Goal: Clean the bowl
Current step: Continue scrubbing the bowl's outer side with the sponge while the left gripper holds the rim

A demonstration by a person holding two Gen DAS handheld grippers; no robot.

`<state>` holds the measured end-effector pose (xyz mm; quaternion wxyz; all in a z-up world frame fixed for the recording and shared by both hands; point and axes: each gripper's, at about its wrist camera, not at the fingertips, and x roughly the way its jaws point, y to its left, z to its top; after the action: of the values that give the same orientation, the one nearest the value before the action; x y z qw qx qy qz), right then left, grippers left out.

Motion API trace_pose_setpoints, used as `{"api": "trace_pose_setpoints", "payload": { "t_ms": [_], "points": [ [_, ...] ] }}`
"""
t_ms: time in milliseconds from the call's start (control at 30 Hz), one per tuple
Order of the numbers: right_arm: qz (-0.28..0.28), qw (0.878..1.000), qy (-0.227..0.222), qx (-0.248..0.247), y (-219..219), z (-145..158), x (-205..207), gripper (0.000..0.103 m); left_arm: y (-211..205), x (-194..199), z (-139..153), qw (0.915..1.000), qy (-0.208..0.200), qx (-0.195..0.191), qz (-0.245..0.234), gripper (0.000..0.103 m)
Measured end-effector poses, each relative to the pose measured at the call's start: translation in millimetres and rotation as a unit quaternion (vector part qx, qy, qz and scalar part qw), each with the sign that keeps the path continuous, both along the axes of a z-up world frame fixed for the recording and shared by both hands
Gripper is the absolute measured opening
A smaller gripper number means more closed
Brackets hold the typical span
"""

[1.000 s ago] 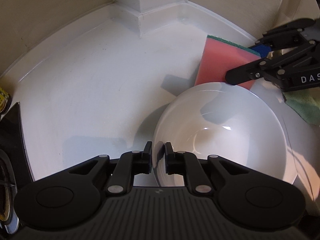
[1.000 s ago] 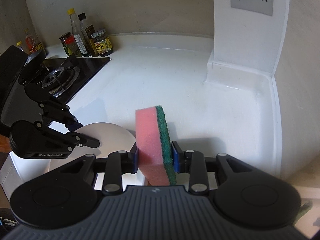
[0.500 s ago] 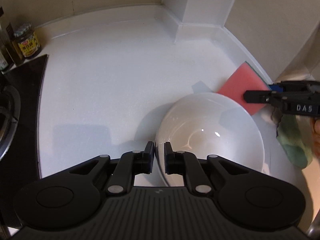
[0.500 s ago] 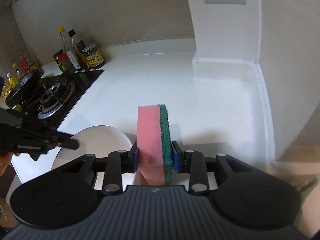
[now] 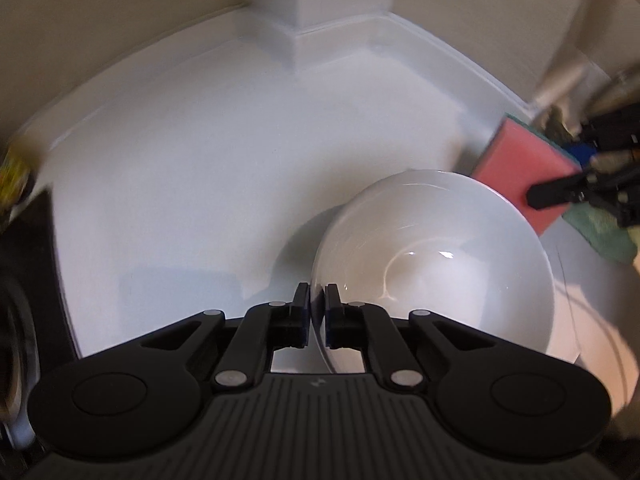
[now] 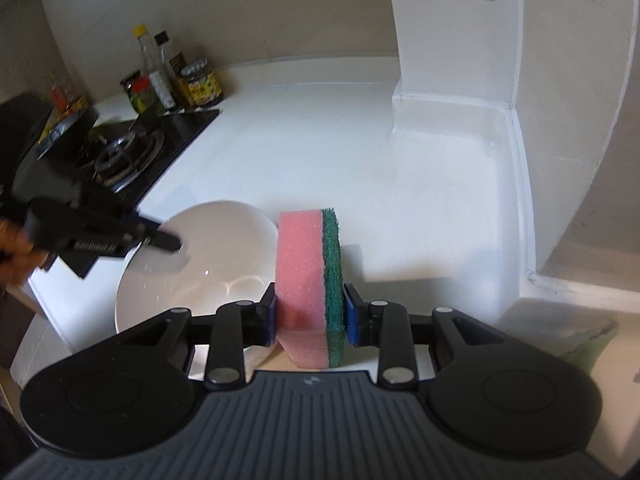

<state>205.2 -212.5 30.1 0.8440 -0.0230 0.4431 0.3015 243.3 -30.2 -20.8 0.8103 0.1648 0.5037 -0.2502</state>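
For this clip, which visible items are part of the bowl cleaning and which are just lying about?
In use:
- white bowl, rim pinched by the left gripper
- pink and green sponge, clamped in the right gripper

Lying about:
- green cloth beside the bowl
- sauce jars and bottles at the back
- gas burner

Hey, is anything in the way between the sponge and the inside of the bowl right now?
Nothing visible. The right tool holds the sponge beside the bowl, whose inside looks bare. The left tool only pinches the near rim.
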Motion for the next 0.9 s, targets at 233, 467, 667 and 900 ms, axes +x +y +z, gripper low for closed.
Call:
{"api": "trace_pose_setpoints", "payload": {
  "t_ms": [233, 467, 667, 900],
  "points": [
    [0.001, 0.999, -0.021, -0.030, 17.0, 3.5, 19.6, 0.028, -28.2, 30.6, 1.4, 0.9982, 0.008, 0.031, -0.050, 0.011],
    [0.000, 0.999, -0.024, -0.030, 20.4, 0.9, 20.4, 0.028, 0.1, 5.4, 12.4, 0.9979, 0.015, 0.005, 0.062, 0.010],
    [-0.027, 0.999, -0.023, 0.002, 10.2, -2.8, 15.0, 0.028, 4.6, -11.4, -0.5, 0.9948, 0.023, 0.020, 0.097, 0.010],
    [-0.020, 1.000, -0.012, 0.002, 5.1, -1.6, -0.4, 0.028, 7.9, 4.9, -1.8, 0.9990, 0.012, 0.030, 0.031, 0.007]
  ]
}}
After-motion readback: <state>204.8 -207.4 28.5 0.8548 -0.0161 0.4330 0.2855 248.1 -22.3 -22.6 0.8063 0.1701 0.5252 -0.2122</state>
